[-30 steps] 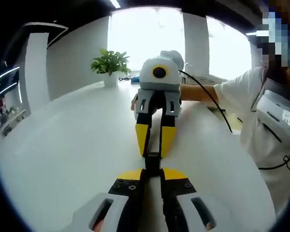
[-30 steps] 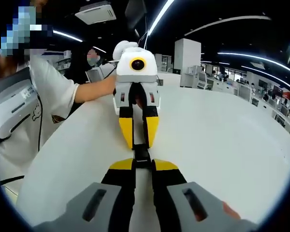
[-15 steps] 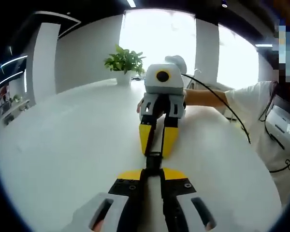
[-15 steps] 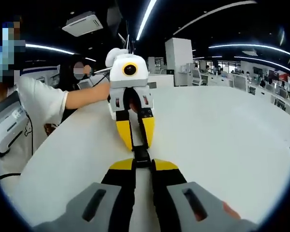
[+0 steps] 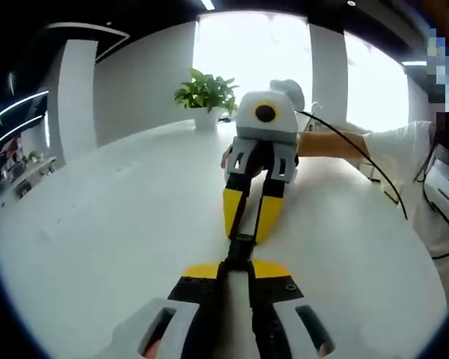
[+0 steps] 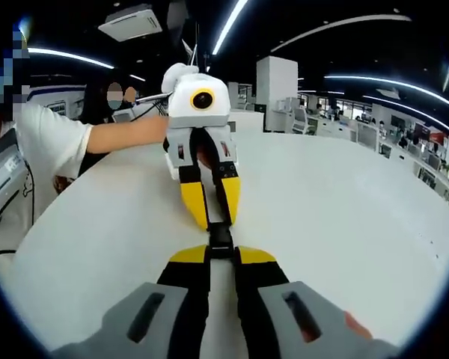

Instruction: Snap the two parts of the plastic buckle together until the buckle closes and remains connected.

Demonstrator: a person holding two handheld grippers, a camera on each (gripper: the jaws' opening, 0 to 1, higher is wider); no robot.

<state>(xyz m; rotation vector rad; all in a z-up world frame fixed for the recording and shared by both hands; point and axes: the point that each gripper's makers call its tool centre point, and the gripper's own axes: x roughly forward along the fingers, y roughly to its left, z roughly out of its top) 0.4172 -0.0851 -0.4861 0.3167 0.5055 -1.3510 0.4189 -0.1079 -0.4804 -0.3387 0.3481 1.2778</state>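
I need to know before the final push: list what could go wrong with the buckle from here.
1. The buckle is pinched at its ends, lifted off the white table; uneven force could twist it out of either grip.
2. The left gripper and right gripper stand tip to tip; their yellow fingers may collide.
3. The fingers hide the joint, so full latching cannot be confirmed.

My hands have turned a bit, so both pictures have slid. In my left gripper view, my other gripper (image 5: 250, 233) now sits a little more to the right, and so does the plant (image 5: 206, 91). The person in the white shirt (image 5: 426, 187) has slid toward the right edge. In my right gripper view, the person's white shirt (image 6: 30, 149) has slid toward the left edge, and my left gripper (image 6: 212, 218) looks a bit bigger.
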